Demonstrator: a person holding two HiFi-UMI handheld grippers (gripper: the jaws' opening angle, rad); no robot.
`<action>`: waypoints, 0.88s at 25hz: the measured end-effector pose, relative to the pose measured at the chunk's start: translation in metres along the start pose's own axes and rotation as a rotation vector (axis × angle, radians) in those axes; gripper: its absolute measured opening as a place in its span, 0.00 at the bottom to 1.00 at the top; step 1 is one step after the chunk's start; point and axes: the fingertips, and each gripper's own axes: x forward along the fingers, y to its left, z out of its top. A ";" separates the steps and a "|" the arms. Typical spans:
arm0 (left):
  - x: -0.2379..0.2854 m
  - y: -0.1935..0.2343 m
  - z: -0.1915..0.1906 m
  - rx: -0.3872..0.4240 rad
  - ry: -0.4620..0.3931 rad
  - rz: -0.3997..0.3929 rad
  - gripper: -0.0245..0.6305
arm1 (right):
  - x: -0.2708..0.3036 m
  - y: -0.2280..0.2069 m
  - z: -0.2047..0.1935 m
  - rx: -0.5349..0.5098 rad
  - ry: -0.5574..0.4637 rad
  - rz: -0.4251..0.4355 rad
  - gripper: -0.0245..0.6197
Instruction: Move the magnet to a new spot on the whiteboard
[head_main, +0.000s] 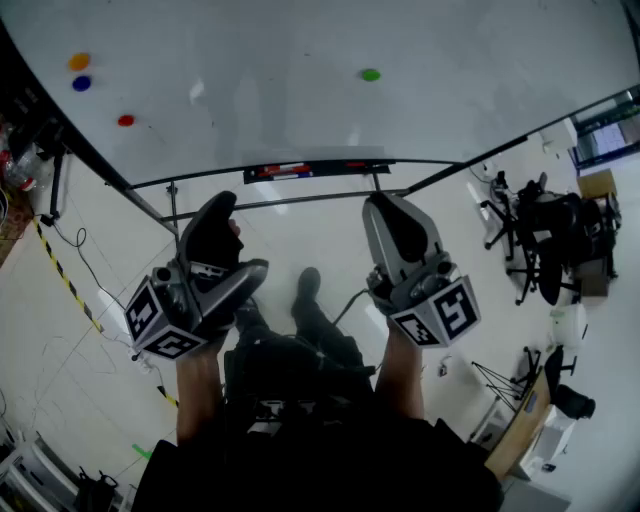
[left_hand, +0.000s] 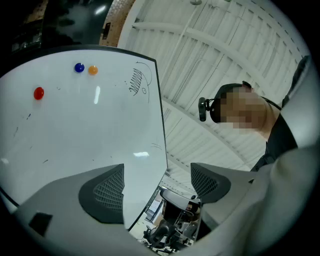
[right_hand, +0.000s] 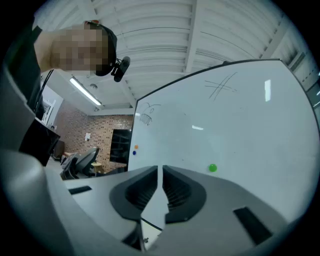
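White whiteboard fills the upper part of the head view, with both grippers held up before its lower edge. The left gripper has its jaws spread with nothing between them. The right gripper has its jaws pressed together, empty. A green magnet, a small glossy round button with no long side, sits flat on the board beyond the right gripper's tip and a little to its right, apart from it. Far to the left sit the red magnet, blue magnet and orange magnet.
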 end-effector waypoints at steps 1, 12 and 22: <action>0.000 -0.001 -0.001 -0.003 0.004 -0.001 0.67 | 0.000 -0.001 -0.002 0.005 0.003 -0.004 0.10; 0.027 0.010 0.005 0.069 0.014 0.069 0.67 | 0.040 -0.078 -0.008 -0.198 0.053 -0.214 0.30; 0.066 0.028 0.021 0.193 0.027 0.159 0.67 | 0.103 -0.159 -0.022 -0.347 0.113 -0.307 0.31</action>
